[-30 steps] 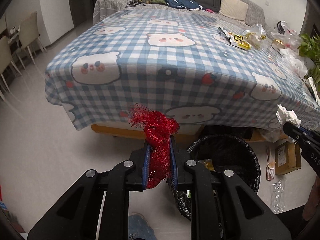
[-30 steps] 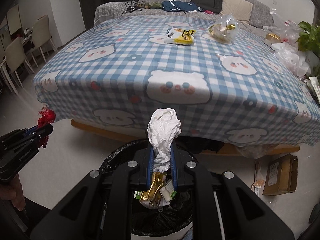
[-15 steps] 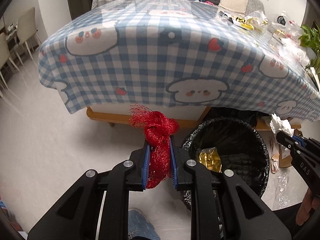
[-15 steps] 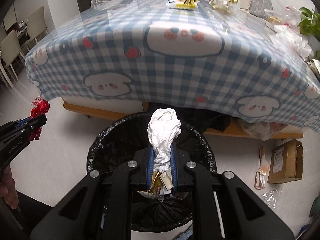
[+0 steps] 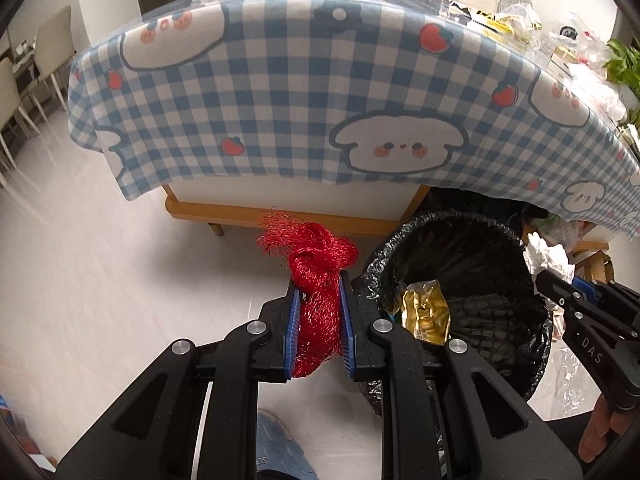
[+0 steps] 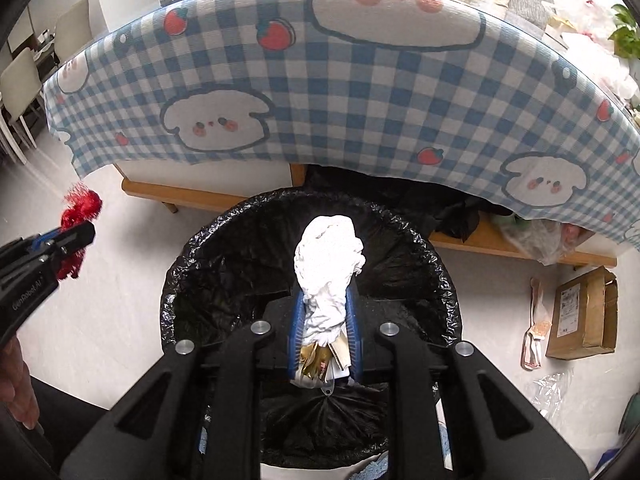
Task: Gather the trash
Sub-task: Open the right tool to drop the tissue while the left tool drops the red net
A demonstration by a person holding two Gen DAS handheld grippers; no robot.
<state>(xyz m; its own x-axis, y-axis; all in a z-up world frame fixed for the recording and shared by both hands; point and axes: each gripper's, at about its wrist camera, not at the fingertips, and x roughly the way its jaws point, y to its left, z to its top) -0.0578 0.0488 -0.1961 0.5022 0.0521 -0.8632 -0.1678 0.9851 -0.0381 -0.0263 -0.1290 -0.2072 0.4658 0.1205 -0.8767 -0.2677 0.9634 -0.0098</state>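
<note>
A bunched red mesh net [image 5: 316, 264] is clamped between the blue pads of my left gripper [image 5: 318, 280], which hangs over the floor just left of the black-lined trash bin [image 5: 460, 232]. A gold wrapper [image 5: 424, 308] lies inside the bin. My right gripper [image 6: 324, 292] is directly above the bin's mouth [image 6: 224, 232] with a crumpled white tissue [image 6: 328, 256] upright between its pads. Its jaws are opening, and the tissue still touches both pads. The right wrist view shows the left gripper [image 6: 76, 236] and the net [image 6: 80, 204] at the left edge.
The bin stands at the edge of a table draped in a blue checked cloth [image 6: 360, 100], with more wrappers on top at the far side. A cardboard box [image 6: 584, 316] and clear plastic [image 6: 556, 388] lie on the floor to the right. Chairs [image 5: 48, 52] stand far left.
Both grippers have sunk toward the bin, which now looks larger and nearer. The right gripper's pads stand slightly wider around the tissue. The left grip on the net is unchanged.
</note>
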